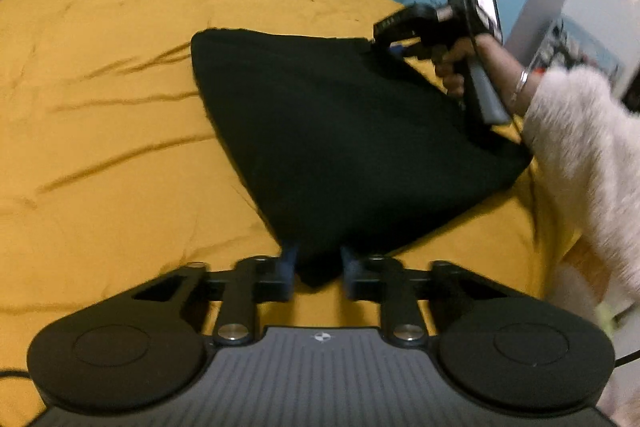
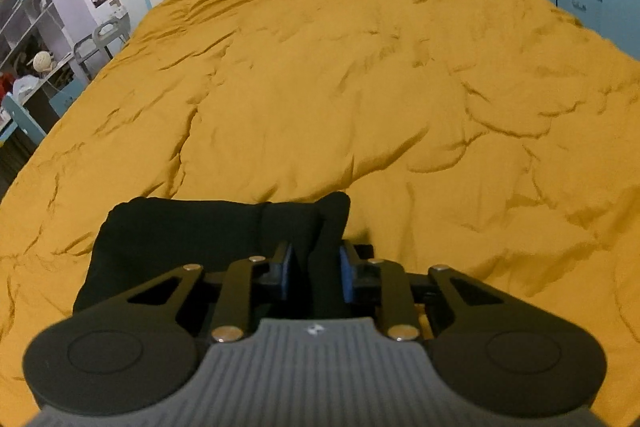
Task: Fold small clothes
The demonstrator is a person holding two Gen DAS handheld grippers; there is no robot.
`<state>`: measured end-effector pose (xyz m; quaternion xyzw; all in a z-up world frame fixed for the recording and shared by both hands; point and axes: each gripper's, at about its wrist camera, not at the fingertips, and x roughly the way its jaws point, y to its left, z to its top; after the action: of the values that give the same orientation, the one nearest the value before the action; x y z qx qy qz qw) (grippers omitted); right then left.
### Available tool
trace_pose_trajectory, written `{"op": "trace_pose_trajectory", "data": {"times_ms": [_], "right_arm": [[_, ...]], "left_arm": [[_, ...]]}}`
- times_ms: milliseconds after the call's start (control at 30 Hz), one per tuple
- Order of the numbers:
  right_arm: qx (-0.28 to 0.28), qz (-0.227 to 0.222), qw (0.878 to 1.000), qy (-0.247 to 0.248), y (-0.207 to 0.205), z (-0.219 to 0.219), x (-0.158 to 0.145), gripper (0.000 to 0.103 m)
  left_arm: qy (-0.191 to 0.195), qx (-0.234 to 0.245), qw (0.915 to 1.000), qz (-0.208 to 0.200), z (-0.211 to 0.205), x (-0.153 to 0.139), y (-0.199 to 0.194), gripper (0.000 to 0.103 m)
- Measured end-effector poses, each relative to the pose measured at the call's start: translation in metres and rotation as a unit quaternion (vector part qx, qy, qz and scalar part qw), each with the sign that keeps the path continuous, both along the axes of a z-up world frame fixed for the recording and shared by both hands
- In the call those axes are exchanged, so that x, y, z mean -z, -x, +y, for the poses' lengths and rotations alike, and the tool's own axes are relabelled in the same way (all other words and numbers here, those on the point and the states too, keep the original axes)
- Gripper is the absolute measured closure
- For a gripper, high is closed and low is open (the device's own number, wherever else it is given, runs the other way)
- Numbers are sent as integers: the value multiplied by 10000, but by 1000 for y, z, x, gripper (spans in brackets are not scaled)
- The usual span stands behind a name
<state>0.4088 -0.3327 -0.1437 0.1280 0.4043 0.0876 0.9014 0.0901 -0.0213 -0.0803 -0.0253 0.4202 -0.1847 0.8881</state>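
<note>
1. My left gripper (image 1: 318,269) is pinching a corner of the black cloth (image 1: 340,147); the blue pads (image 1: 290,259) are sitting on either side of that corner, with the fabric bunching between them and spreading away forward.
2. My right gripper (image 2: 316,267) is clamping a thick fold of the cloth (image 2: 192,231) between its pads (image 2: 346,273), and the jaws are closing tight on it. From the left wrist view I am seeing that gripper (image 1: 382,37) biting the far edge, ahead and to the right of my left fingers.
3. Between the two grips the cloth is hanging as a slack sheet, seemingly lifting off the bed (image 1: 100,147) near both grippers and sagging toward it in the middle; I cannot tell whether the far left corner is resting on the bed or floating just above.
4. I judge I am carrying one edge over to make a fold.
5. Risks from here:
   - The left grip is holding only a small tip, so a pull from the right could be slipping it out.
   - The right grip is holding a bunched wad, so layers could be landing uneven and creasing the fold.
   - The bed is soft and wrinkled, so dragging could be rumpling the lower layer.
   - My sleeve (image 1: 580,155) is hanging beside the cloth and could be catching it.
</note>
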Motion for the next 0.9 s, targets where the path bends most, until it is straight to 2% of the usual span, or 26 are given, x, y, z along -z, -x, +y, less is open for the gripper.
{"op": "trace_pose_trajectory", "data": {"times_ms": [100,133,233,300,367,467,533,667,733,800,900], "right_arm": [[57,-192,9998,89,6,2,-11,90],[136,-274,9995,26,8,0,-16,90],[232,-154,9996,-102,6,-7,-10,90],[231,149,9996,69,-2,-9,13,80],[283,252,9992,-139,-3,-19,26,66],[351,154,9974,-618,12,-43,12,63],[114,75,9991,-414,33,-51,-6,63],[-322,-364,9988,-52,102,-64,-42,63],[-532,-549,9970,-124,140,-67,-55,63],[-783,-633,9944,-328,173,-65,-63,63],[-1041,-451,9913,-672,204,-60,-63,63]], "left_arm": [[-78,-77,9999,-129,4,-2,7,99],[-170,-140,9997,-135,5,-3,8,99],[-168,-217,9994,212,8,15,3,99],[-190,-195,9993,266,4,20,1,99],[-239,-147,9994,222,4,17,2,99],[89,-268,9989,374,16,8,3,97],[365,-391,9979,356,28,1,6,95],[836,-644,9940,288,41,-16,6,93],[1197,-675,9904,157,43,-26,1,93],[1389,-621,9884,-23,37,-35,-7,93],[1566,-493,9864,-60,20,-35,-21,91]]}}
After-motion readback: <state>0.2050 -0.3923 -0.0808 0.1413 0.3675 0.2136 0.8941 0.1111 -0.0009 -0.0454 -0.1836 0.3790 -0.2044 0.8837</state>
